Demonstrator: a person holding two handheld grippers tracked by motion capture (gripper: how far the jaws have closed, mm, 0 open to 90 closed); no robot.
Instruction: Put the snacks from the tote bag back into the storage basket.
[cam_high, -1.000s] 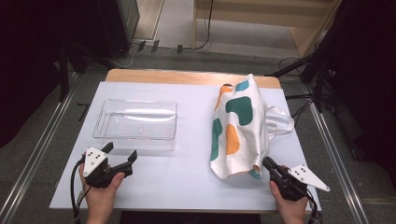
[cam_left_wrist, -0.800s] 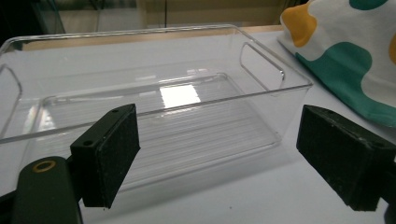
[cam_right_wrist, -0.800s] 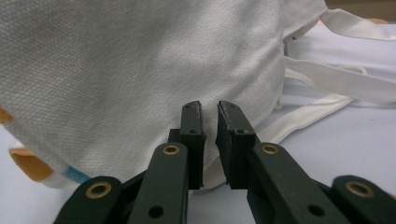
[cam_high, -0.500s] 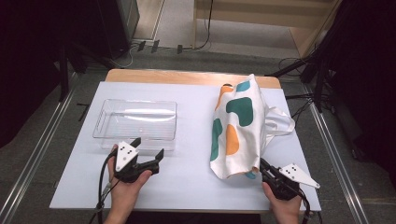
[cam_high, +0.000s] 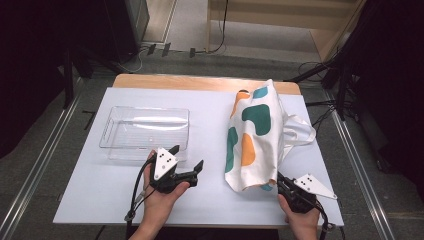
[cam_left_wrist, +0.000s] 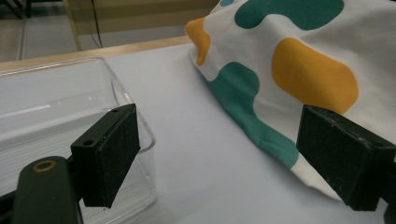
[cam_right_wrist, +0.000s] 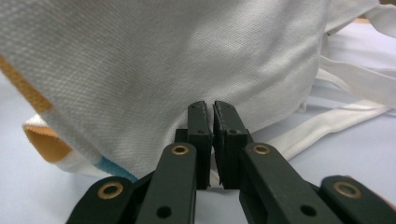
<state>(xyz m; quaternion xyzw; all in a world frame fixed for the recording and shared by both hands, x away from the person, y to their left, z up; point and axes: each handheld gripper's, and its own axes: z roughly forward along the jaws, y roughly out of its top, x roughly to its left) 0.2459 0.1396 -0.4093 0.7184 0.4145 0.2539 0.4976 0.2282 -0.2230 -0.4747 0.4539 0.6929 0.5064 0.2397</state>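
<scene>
- A white tote bag printed with teal and orange blobs lay on the right half of the white table, its printed face up and its white handles spilling toward the right edge.
- The right gripper had its jaws pressed together at the bag's near right corner; in the right gripper view a sliver of white cloth appeared pinched between the pads, so the hold on that hem looked just made as the jaws finished closing.
- The left gripper stood near the middle of the table, jaws wide apart and gripping nothing, pointed toward the bag's near left edge but well short of it.
- Judged from this, the work was at its start: one corner taken, the second not yet reached, the bag neither lifted nor folded.
- A clear plastic bin sat on the left half of the table, apart from the bag, with nothing visible inside it.
</scene>
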